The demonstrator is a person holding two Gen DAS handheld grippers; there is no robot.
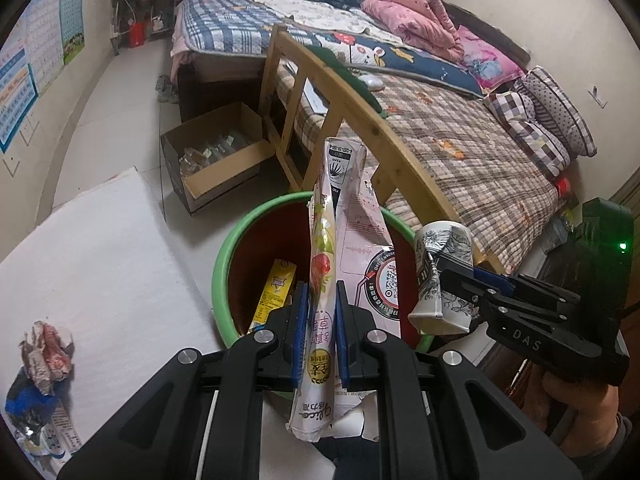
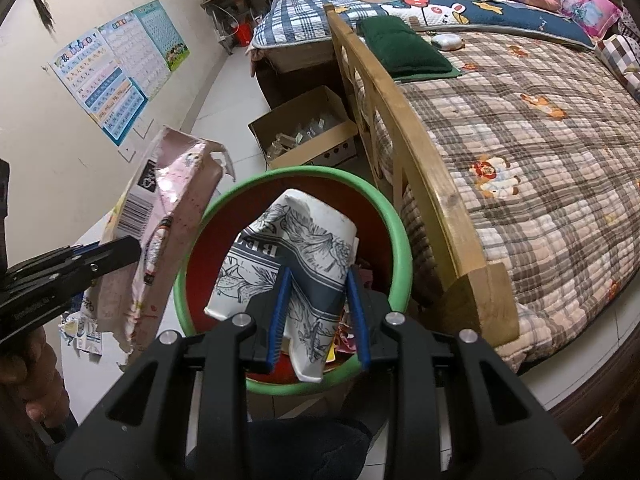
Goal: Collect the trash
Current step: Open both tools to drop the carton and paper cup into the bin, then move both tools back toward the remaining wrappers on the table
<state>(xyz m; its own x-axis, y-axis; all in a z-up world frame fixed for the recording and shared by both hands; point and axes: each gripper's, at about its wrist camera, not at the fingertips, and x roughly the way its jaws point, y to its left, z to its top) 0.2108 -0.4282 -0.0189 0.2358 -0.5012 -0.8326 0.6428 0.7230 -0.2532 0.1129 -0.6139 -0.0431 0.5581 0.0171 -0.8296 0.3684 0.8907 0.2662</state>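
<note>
My left gripper (image 1: 320, 300) is shut on a flattened pink and white carton (image 1: 326, 264), held upright over the green-rimmed red bin (image 1: 224, 256). The carton also shows in the right wrist view (image 2: 168, 216), with the left gripper (image 2: 128, 246) at its side. My right gripper (image 2: 318, 280) is shut on a crushed black-and-white paper cup (image 2: 296, 240) above the bin (image 2: 402, 236). The cup (image 1: 438, 276) and right gripper (image 1: 452, 276) also show at the bin's right rim in the left wrist view. A yellow packet (image 1: 276, 288) lies inside the bin.
Crumpled wrappers (image 1: 44, 348) lie on a white mat (image 1: 100, 248) at the left. An open cardboard box (image 1: 216, 160) sits on the floor behind the bin. A wooden bed frame (image 1: 320, 92) and the bed (image 2: 520, 120) stand close on the right.
</note>
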